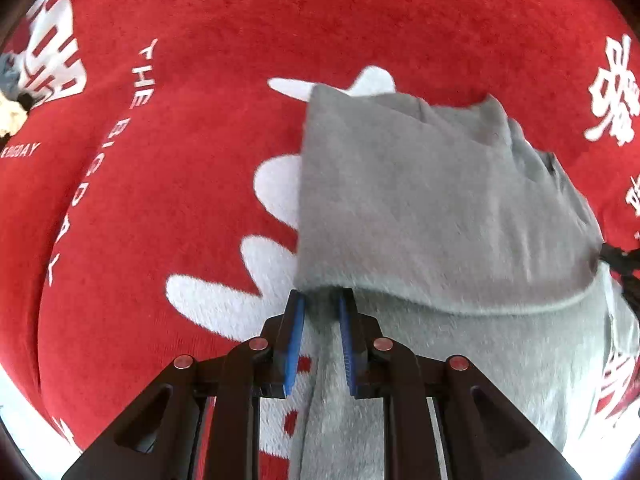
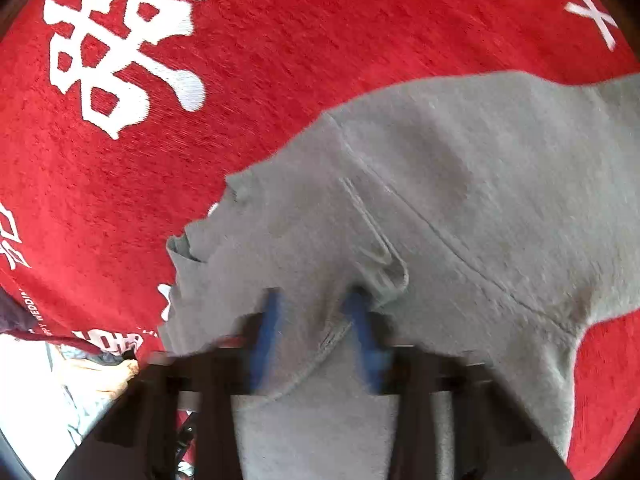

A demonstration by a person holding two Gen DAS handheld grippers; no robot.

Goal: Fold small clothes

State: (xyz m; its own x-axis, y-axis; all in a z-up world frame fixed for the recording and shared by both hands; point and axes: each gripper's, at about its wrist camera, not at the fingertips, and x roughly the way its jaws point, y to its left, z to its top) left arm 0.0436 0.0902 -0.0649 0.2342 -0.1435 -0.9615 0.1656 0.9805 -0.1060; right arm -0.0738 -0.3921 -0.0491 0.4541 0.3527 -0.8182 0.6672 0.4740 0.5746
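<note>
Lying on red blanket [image 1: 180, 208]: grey garment [image 1: 440, 200]

Left gripper [image 1: 322, 298]: black linkage arms seen from behind, two blue-padded fingers [image 1: 295, 340] pointed forward, slightly converging at the tips. A narrow gap is kept between them, with grey cloth [image 1: 440, 208] lying in the gap at the tips; whether it is pinched cannot be told.

Right gripper [image 2: 314, 300]: rendered motion-blurred. Blue fingers [image 2: 266, 328] are set wider apart, with cloth bunched between and over the tips. Grip not determinable. Black frame is seen low in the view.
</note>
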